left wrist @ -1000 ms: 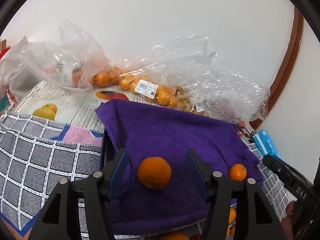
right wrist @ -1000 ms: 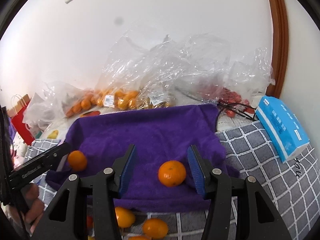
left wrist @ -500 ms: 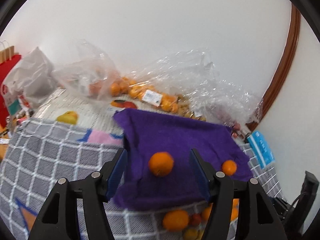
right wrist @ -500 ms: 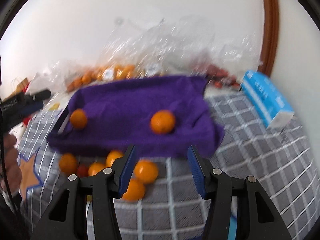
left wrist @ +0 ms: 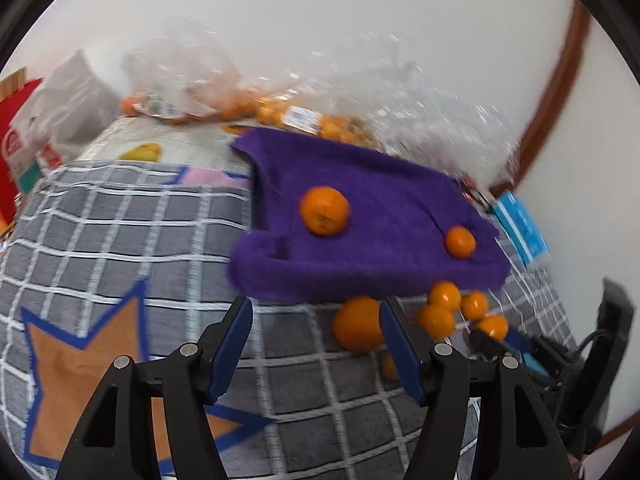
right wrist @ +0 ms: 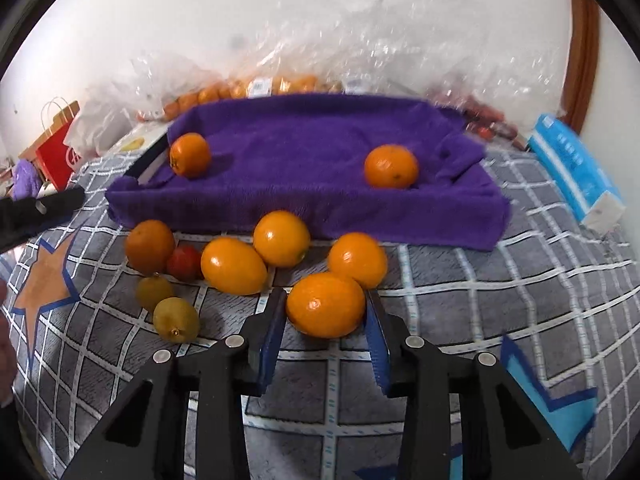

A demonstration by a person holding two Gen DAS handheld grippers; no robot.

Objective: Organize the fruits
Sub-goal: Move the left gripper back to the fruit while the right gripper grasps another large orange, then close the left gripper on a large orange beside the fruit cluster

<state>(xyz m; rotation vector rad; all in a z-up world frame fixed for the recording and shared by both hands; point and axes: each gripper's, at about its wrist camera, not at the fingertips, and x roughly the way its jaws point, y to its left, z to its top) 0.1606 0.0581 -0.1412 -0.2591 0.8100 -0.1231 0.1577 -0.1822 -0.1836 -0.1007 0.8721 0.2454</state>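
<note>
A: What is different from a second ago?

B: Both tools have pulled back from the purple towel. A second ago each framed one mandarin on it; now those two mandarins, one at far left and one at far right, lie alone on the towel, well apart.

A: And the right hand-held gripper?

B: It has dropped to the loose pile on the grey checked cloth, just in front of the towel. Its blue fingers flank the nearest orange fruit. They sit at or very near its skin, but I cannot tell whether they are pressing it yet, so whether it is gripping I cannot tell.

A: The left hand-held gripper?

B: Wide apart and holding nothing. It hangs over bare checked cloth near the towel's front edge, with a large orange just beside its right finger.

A: What remains in the pile?

B: Seen from the right wrist: three more orange fruits close by, a darker one at left, a small red fruit touching it, and two small yellow-green ones nearest the camera. Bagged fruit lies against the far wall, and a blue tissue pack at right.

A: So where does the task stand?

B: Early, I judge: two placed, most still off the towel. The next pick looks like the fruit between the right fingers.
</note>
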